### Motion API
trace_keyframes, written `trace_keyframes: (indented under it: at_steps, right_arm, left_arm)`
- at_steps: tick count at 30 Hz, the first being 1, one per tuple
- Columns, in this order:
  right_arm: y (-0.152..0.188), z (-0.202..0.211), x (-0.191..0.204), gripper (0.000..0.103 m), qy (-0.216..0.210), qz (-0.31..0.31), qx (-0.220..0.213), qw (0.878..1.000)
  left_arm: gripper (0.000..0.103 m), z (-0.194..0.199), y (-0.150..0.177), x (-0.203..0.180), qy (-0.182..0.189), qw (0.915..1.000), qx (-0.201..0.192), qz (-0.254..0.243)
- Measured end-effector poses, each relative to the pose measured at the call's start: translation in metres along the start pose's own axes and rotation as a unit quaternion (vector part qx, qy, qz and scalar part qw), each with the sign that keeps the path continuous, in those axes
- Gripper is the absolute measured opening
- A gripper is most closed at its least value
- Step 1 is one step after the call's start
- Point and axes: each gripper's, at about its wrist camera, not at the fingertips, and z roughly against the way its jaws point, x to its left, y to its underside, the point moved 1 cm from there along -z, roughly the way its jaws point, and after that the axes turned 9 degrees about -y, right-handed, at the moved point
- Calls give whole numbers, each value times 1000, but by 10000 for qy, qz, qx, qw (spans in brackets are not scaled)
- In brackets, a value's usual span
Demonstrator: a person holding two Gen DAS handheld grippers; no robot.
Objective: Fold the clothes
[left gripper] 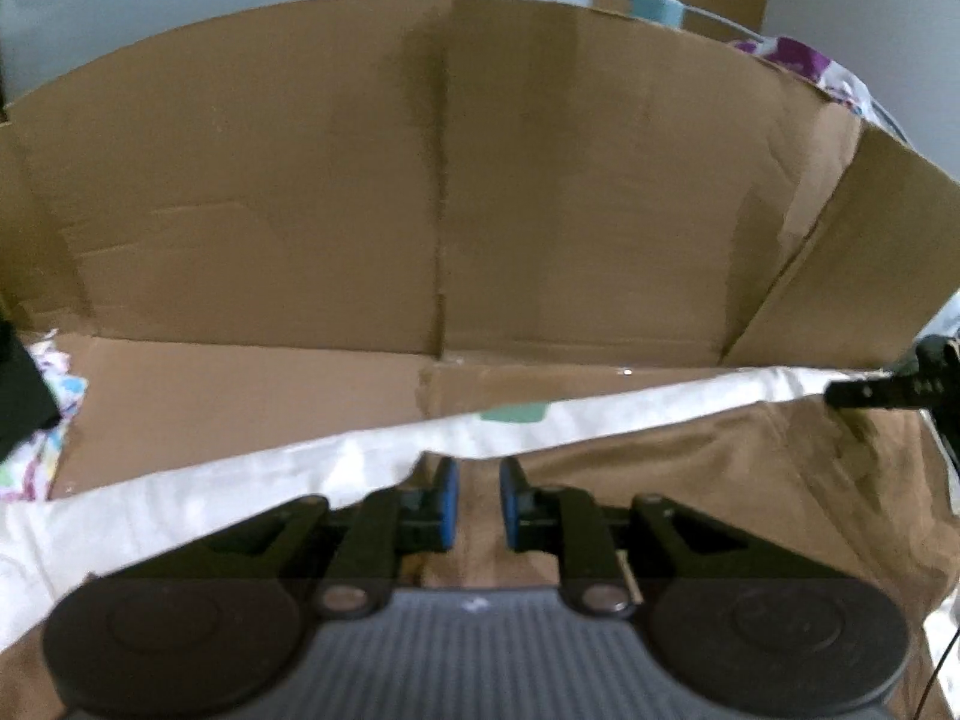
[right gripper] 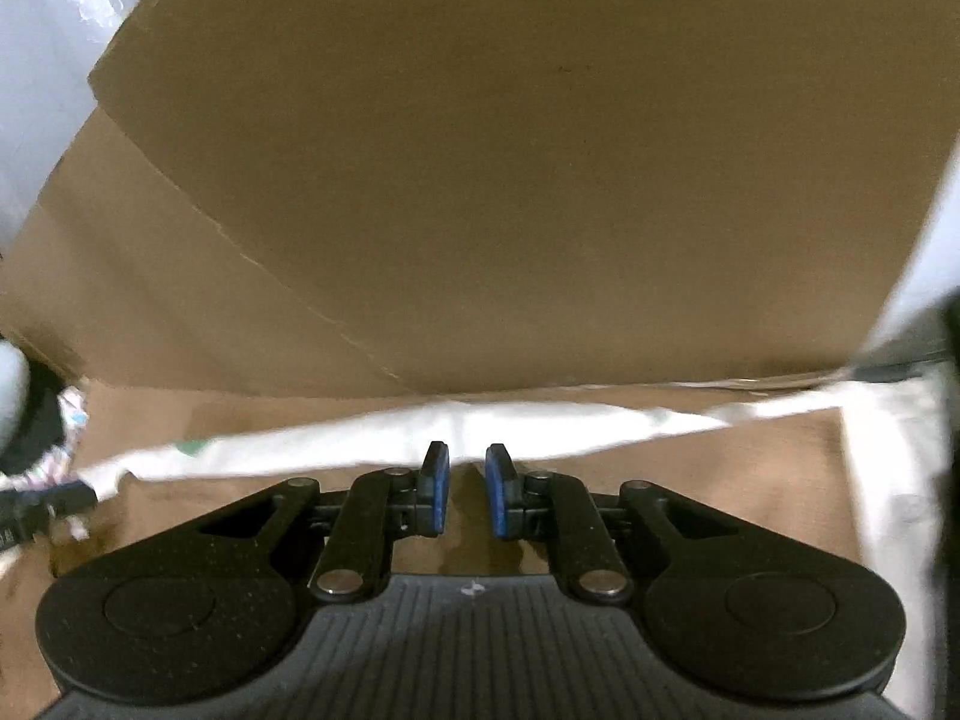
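Note:
A white cloth [left gripper: 240,480] with a green patch [left gripper: 510,414] stretches as a long band across the brown cardboard floor. My left gripper [left gripper: 478,468] sits at its near edge. The cloth laps over the tip of the left blue pad [left gripper: 447,498], and only bare cardboard shows between the parted pads. In the right wrist view the same cloth [right gripper: 360,438] lies just beyond my right gripper [right gripper: 467,456], whose pads are apart with nothing between them. The right gripper's black fingers [left gripper: 870,390] also show at the cloth's far end.
A tall cardboard wall [left gripper: 420,180] rises behind the cloth, and a folded side panel [right gripper: 480,180] stands close ahead of the right gripper. Patterned garments lie at the left [left gripper: 54,396] and beyond the wall [left gripper: 804,60]. More white fabric [right gripper: 894,480] is at the right.

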Motion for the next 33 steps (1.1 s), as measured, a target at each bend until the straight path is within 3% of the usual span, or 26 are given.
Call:
trace_keyframes:
  at_steps: [12,21,26,33]
  right_arm:
    - [19,22,-27,15,540,390,-126,9977]
    - [9,13,-40,11,1037,392,-342,9932]
    - [0,19,-48,14,917,27,-520,9944]
    - [9,63,-35,15,612,29,-740,9954]
  left_arm:
    - [16,-34,-4,-60,460,9984,172,-279]
    - [14,-59,-3,-67,362,9984,348,-247]
    - [10,-56,-11,-65,124,9994,309,-123]
    - [12,-35,-14,-77,444,9985,45,-329]
